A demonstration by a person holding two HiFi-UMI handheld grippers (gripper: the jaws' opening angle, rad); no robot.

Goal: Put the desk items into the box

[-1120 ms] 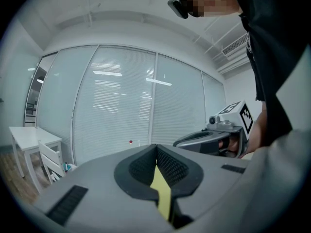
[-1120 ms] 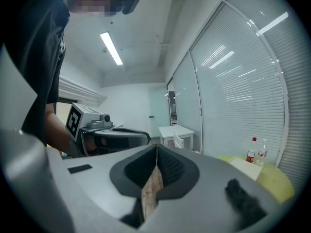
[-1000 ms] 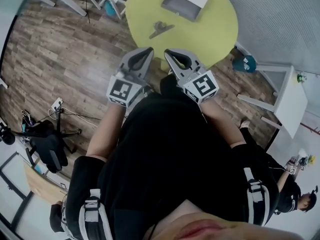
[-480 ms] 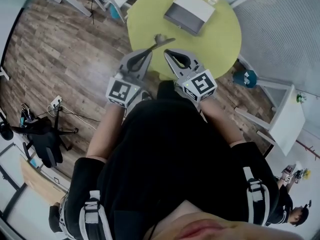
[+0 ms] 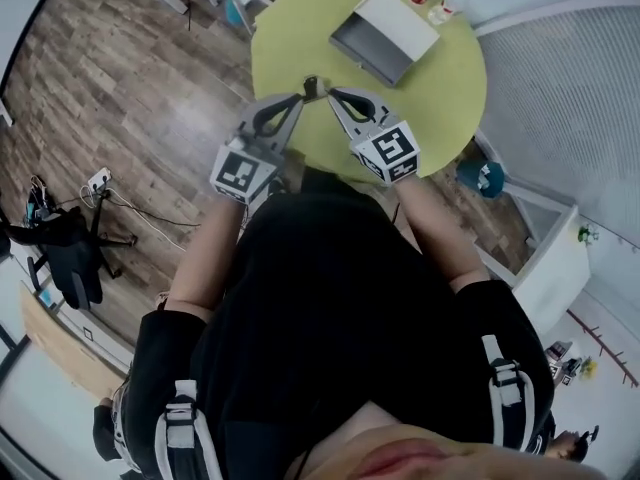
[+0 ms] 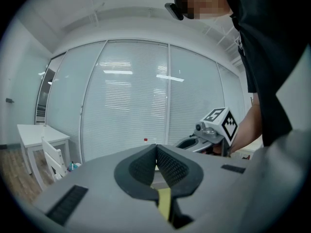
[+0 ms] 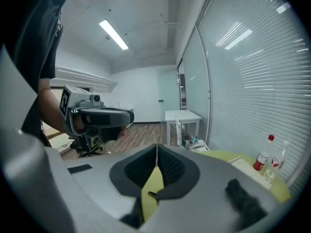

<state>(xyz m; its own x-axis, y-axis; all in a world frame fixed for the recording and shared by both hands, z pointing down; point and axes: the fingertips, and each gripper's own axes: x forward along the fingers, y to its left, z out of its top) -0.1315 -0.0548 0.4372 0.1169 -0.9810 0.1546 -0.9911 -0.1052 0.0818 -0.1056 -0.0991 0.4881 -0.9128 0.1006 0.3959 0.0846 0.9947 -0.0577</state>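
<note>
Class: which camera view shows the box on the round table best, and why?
The head view: the whole box is seen from above on the green table. The right gripper view catches at most a pale sliver by the bottles; the left gripper view shows none of it.

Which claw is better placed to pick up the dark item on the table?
Right, marginally: the dark item sits between the left claw and right claw, both shut, but the box lies on the right's side.

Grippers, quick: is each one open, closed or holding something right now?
Left gripper: closed, jaws together, holding nothing.
Right gripper: closed, jaws together, holding nothing.
</note>
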